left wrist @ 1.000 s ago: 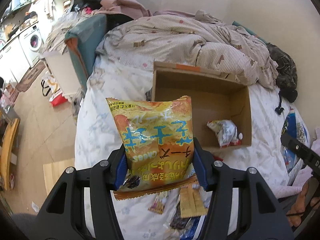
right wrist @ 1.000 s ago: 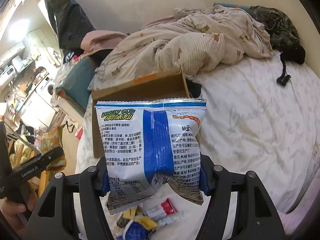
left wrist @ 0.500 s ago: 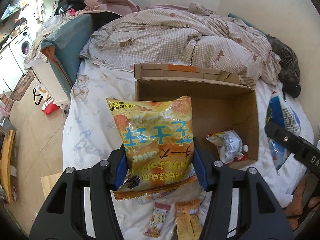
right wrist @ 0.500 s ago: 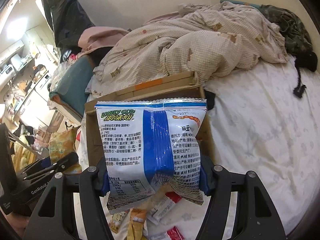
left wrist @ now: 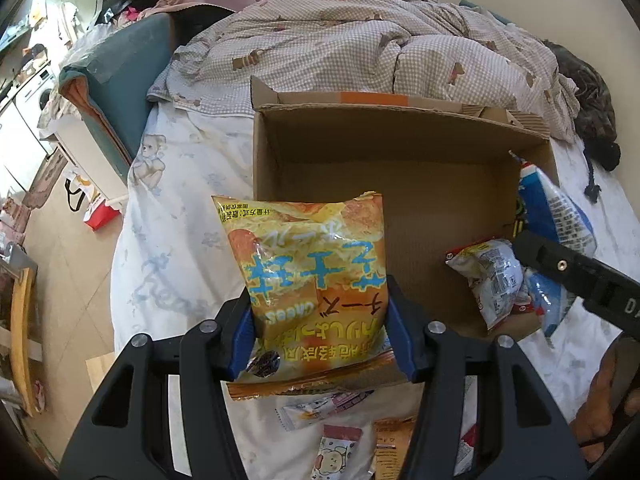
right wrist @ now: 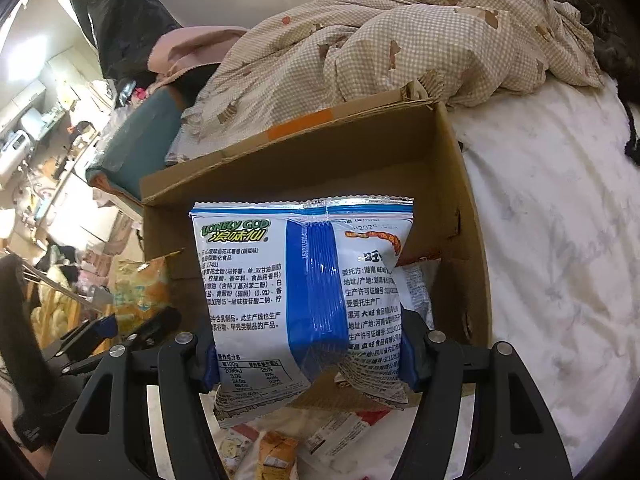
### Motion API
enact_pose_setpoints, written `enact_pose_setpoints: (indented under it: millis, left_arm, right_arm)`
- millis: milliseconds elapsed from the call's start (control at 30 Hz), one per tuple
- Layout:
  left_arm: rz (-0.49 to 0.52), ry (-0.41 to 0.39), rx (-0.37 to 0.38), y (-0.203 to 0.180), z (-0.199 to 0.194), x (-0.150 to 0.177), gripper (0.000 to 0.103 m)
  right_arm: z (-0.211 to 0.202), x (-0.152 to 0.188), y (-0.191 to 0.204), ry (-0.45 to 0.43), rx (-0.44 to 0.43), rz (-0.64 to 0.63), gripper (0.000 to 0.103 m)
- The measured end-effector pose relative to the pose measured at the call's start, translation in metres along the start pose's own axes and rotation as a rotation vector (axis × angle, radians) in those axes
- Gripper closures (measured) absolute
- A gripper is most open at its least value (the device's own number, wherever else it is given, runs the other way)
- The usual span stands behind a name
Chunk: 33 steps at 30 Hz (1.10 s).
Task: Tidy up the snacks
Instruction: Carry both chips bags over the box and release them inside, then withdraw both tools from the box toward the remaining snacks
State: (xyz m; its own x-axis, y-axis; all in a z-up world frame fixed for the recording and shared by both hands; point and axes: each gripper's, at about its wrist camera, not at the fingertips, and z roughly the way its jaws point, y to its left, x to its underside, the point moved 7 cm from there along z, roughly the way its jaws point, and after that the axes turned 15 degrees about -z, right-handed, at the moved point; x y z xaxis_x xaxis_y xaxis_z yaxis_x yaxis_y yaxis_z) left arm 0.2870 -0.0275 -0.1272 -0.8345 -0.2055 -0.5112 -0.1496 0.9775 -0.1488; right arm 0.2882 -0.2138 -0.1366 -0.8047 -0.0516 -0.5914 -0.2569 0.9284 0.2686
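Clamping a glossy yellow-orange snack bag point(left wrist: 316, 288) by its lower half, left hand-held gripper point(left wrist: 320, 336) with blue pads point(left wrist: 244, 340) pressed into the crinkled foil on both sides, bag upright and puffed, print upside down, top edge reaching over the near left part of the open cardboard box point(left wrist: 400, 152). Pinching a blue-and-white foil bag point(right wrist: 304, 292) the same way, right hand-held gripper point(right wrist: 310, 354) closed on the bag's lower sides, centre seam ridged and shiny, crimped top edge flat and straight, bag held up in front of the box's point(right wrist: 320, 160) right half. Lying inside the box on the plain brown floor by the right wall, a small crumpled white-and-red packet point(left wrist: 492, 280), wrinkled plastic. Scattered on the white printed bedsheet point(left wrist: 176, 248) just below the grippers, several small flat sachets point(left wrist: 336, 448), one with a cartoon face, one orange. Resting on the bed with flaps folded outward, the box, matte corrugated card with an orange tape strip on the far flap. Heaped behind it, a rumpled beige checked quilt point(left wrist: 360, 48) with soft folds. Standing off the bed's left edge, a teal upholstered chair point(left wrist: 116, 76) beside pale flooring
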Motion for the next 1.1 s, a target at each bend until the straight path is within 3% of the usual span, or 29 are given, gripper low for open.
enact_pose_setpoints:
  millis: [267, 400, 467, 533, 567, 1100]
  left_arm:
    - [-0.010, -0.001, 0.008, 0.000, 0.000, 0.000, 0.050]
    - [-0.007, -0.009, 0.001, 0.003, -0.002, -0.001, 0.049]
    - [-0.017, -0.010, -0.006, 0.004, -0.003, -0.002, 0.041]
    - [-0.035, -0.011, -0.001, 0.007, -0.005, -0.003, 0.020]
    - [-0.045, -0.017, 0.010, 0.007, -0.007, -0.004, 0.018]
    - [-0.087, -0.048, 0.043, 0.016, -0.024, -0.007, 0.018]
  right_arm:
    - [0.008, 0.000, 0.007, 0.015, -0.061, 0.022, 0.033]
    - [0.008, -0.001, 0.007, 0.007, -0.050, 0.016, 0.021]
    - [0.007, -0.002, 0.006, 0.008, -0.053, 0.021, 0.021]
    - [0.006, -0.001, 0.004, 0.008, -0.041, 0.025, 0.021]
    - [0.006, -0.001, 0.003, 0.007, -0.038, 0.025, 0.021]
    - [-0.007, -0.002, 0.008, -0.016, -0.040, 0.001, 0.020]
